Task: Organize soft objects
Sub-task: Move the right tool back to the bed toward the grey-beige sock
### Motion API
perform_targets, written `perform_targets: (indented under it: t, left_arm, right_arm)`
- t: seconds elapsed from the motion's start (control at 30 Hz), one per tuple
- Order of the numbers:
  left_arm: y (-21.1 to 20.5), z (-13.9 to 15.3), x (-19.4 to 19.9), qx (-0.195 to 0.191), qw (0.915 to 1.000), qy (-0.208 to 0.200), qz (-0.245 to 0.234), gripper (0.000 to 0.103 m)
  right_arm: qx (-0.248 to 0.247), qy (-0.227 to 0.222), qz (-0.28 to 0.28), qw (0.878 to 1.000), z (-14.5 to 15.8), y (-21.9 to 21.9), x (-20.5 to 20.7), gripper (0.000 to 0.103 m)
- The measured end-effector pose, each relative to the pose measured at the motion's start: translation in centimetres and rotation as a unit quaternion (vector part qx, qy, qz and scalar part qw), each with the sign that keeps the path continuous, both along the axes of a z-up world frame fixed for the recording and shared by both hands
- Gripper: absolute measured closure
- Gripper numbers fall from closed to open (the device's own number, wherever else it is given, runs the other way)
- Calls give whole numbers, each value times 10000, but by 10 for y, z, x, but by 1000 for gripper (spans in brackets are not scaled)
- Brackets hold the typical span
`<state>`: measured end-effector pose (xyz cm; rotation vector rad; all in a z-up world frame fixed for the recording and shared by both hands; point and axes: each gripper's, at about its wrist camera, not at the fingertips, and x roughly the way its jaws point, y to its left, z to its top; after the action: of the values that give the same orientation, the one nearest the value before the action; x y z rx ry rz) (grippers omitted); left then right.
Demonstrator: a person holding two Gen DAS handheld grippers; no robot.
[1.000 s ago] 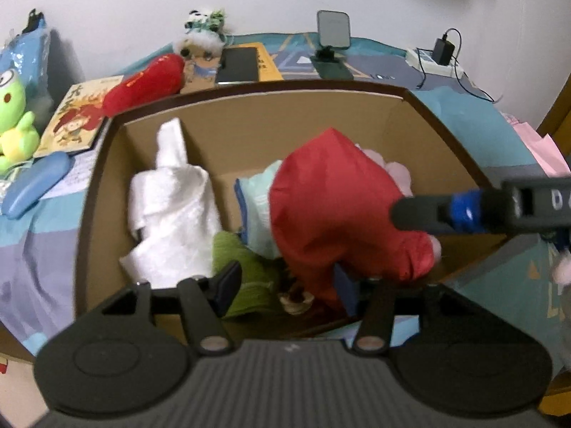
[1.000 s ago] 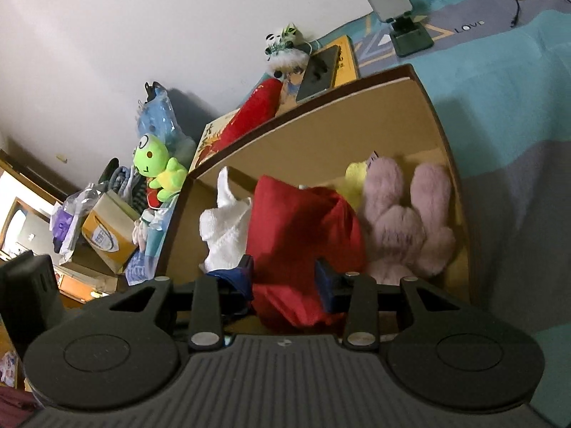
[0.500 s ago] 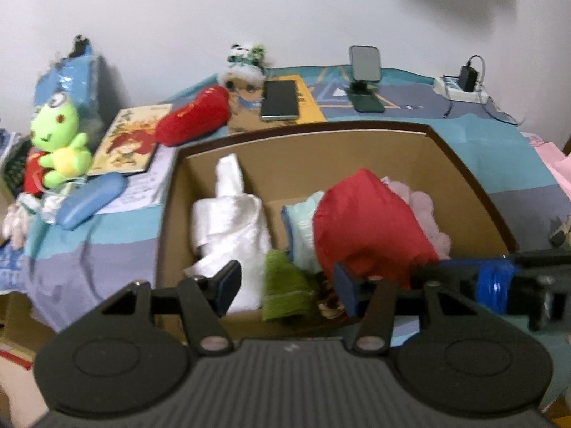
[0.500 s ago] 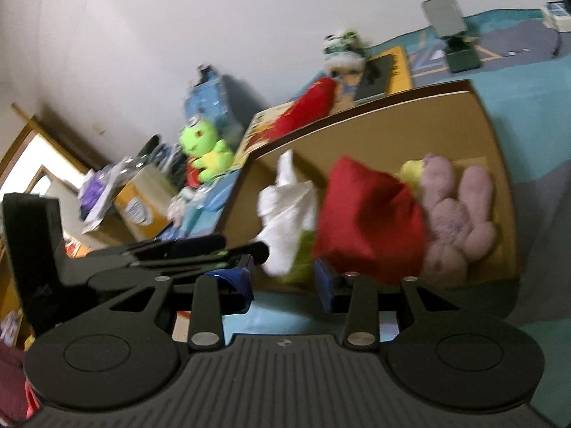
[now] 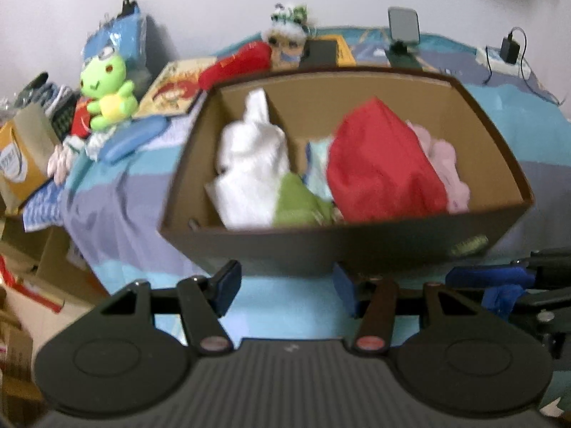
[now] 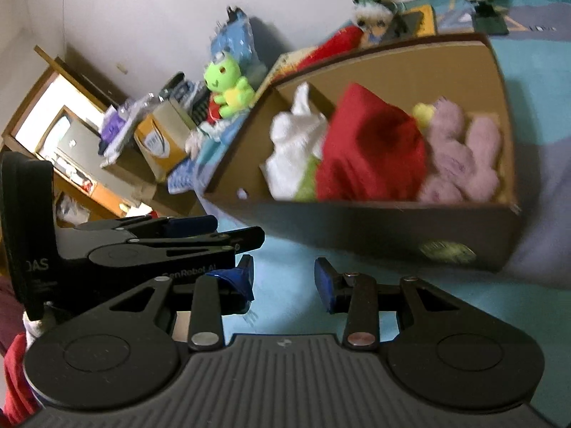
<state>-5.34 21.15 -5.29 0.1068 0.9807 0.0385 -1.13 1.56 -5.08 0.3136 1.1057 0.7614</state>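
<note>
The cardboard box (image 5: 357, 246) sits on the striped bedspread (image 5: 117, 199), and the soft things lie inside it — a white plush (image 5: 249, 164) at the left, a green cloth (image 5: 299, 203) beside it, a red fabric bundle (image 5: 382, 164) in the middle and a pink plush (image 6: 460, 157) at the right. A small yellow piece (image 6: 423, 110) shows behind the pink one; the blur makes it hard to say what it is.

The left gripper (image 5: 285, 287) hangs in front of the box's near wall, fingers spread with only bedspread between them. The right gripper (image 6: 283, 280) is just beside it, fingers likewise apart and holding nothing.

Outside the box — on the bed's far left — sits a green frog plush (image 5: 107, 92), with a red plush (image 5: 235, 64) near the wall.
</note>
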Motion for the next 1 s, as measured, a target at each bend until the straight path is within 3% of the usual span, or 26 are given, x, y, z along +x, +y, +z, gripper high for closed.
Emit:
perform_targets:
  t: [0.27,0.57,0.73,1.0]
  left_arm:
    - [-81,-27,-12,-86,9990,400,-151,48]
    - [-193,-54,-5,-222,9923,787,-935,47]
    - [-262,-58,0,-377,9812,823,-1703,46]
    - [-348,-63,8,-864,9550,864,-2702,45]
  right_arm:
    - [-251,231,-44,9994,-14,-68,-8,81]
    - [-495,358,-788,9950,-25,-177,-17,81]
    - [-606,420,-1559,9850,-25,-246,-24,81]
    - [-656,356,-2782,9576,-17,-343,-27,81]
